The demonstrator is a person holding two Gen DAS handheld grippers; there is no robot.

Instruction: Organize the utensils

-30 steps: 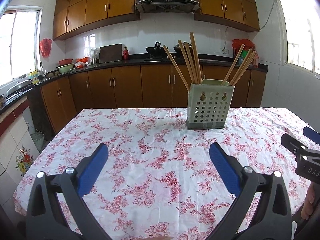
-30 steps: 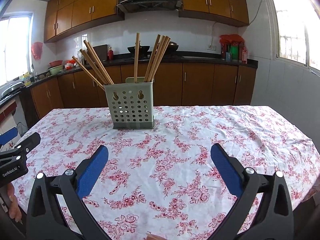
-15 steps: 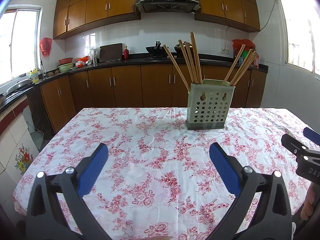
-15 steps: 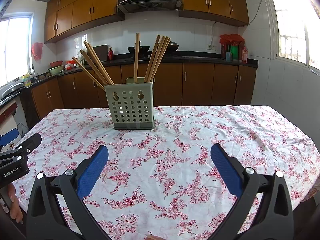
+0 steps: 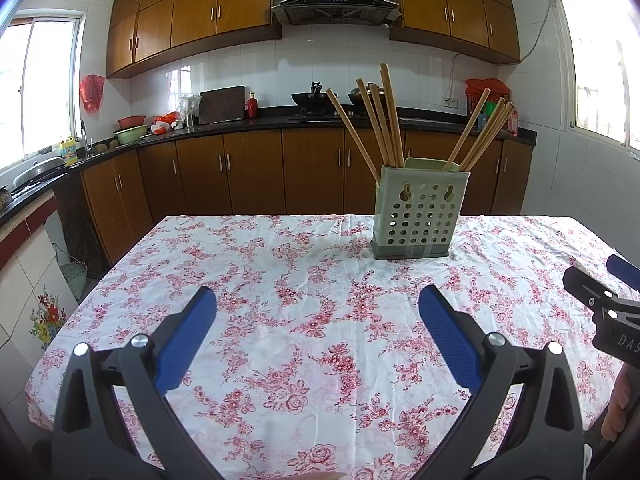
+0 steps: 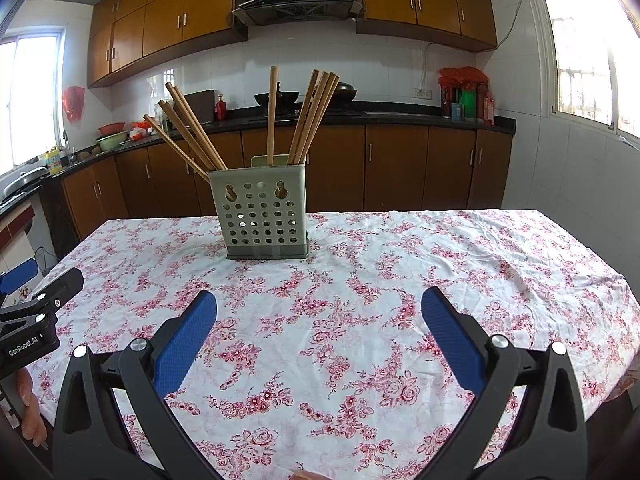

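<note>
My left tongs (image 5: 318, 332) and right tongs (image 6: 319, 334) are both spread wide and hold nothing above the flower-printed tabletop (image 5: 304, 280). The pale green perforated plastic utensil holder (image 5: 418, 214), with wooden chopsticks (image 5: 380, 120) inside, stands ahead, between both tongs.

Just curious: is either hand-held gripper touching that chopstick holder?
Apart. Both wrist views show bare tablecloth between each open hand-held gripper and the holder.

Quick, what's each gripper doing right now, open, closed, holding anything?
Left gripper: open, holding nothing, above the tablecloth.
Right gripper: open, holding nothing, short of the chopstick holder.
</note>
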